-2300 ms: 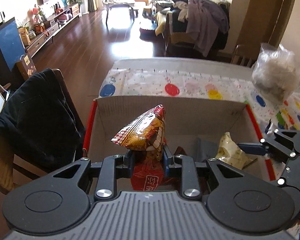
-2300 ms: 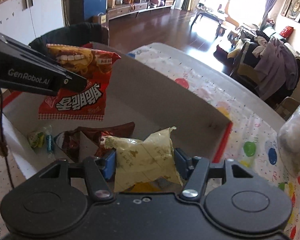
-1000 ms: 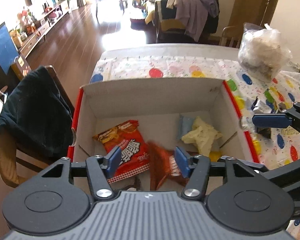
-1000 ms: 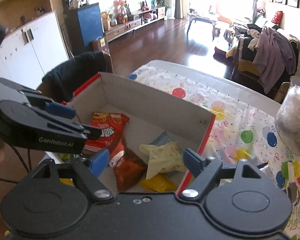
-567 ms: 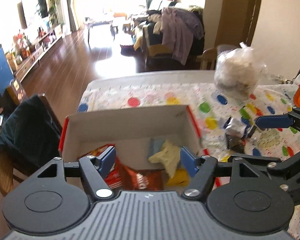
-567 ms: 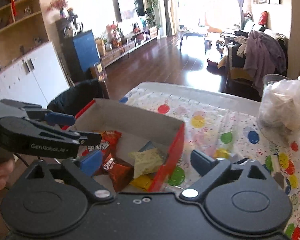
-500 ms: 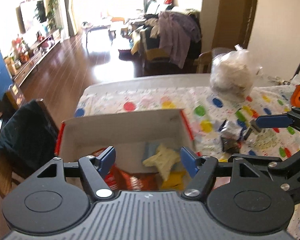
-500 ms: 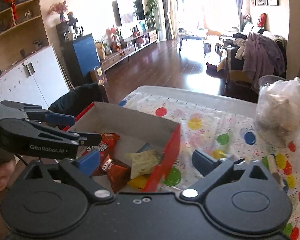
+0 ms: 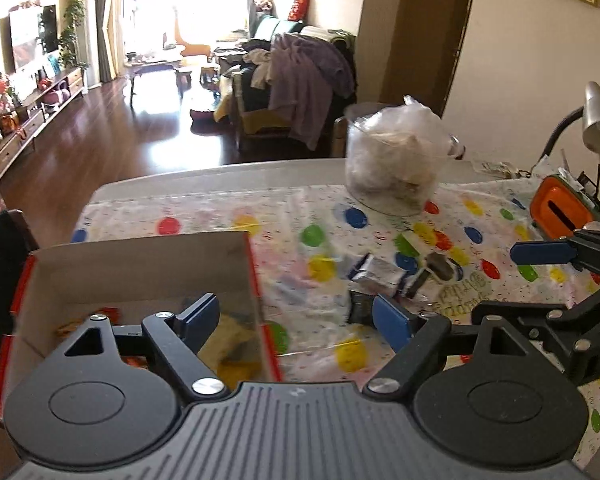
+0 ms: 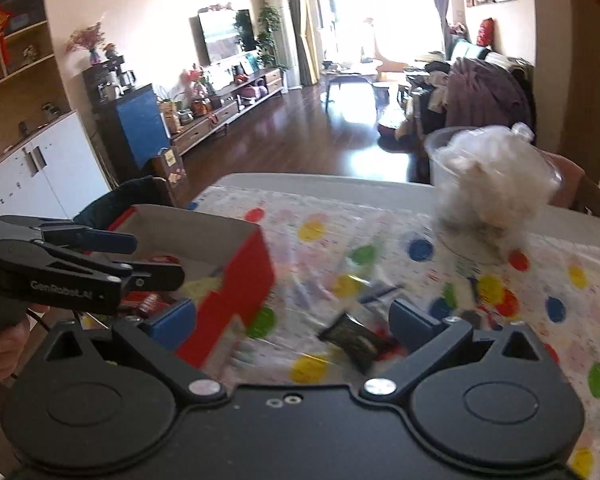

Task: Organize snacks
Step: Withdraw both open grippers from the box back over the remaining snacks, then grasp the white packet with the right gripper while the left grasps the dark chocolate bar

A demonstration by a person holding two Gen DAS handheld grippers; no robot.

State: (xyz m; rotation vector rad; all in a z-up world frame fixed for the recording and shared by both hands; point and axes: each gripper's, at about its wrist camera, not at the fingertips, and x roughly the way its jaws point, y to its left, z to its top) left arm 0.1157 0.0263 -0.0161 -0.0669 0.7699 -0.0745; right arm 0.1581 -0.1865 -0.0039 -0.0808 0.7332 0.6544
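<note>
A cardboard box (image 9: pixel 140 268) with red sides holds several snack packets and stands at the left of the dotted tablecloth; it also shows in the right wrist view (image 10: pixel 240 280). Loose small packets lie on the cloth to its right: a silver one (image 9: pixel 376 272) and a dark one (image 10: pixel 354 340). My left gripper (image 9: pixel 296 316) is open and empty, above the box's right wall. My right gripper (image 10: pixel 292 320) is open and empty, above the cloth near the dark packet. The right gripper's fingers (image 9: pixel 540 252) show in the left view.
A clear plastic bag of food (image 9: pixel 396 160) stands at the back of the table. An orange device (image 9: pixel 560 208) and a desk lamp (image 9: pixel 596 120) are at the far right. A chair with a dark jacket (image 10: pixel 128 200) is left of the box.
Both grippers let go of their snack packets into the box, opened, then rose and swung right, away from the box toward the loose packets on the cloth.
</note>
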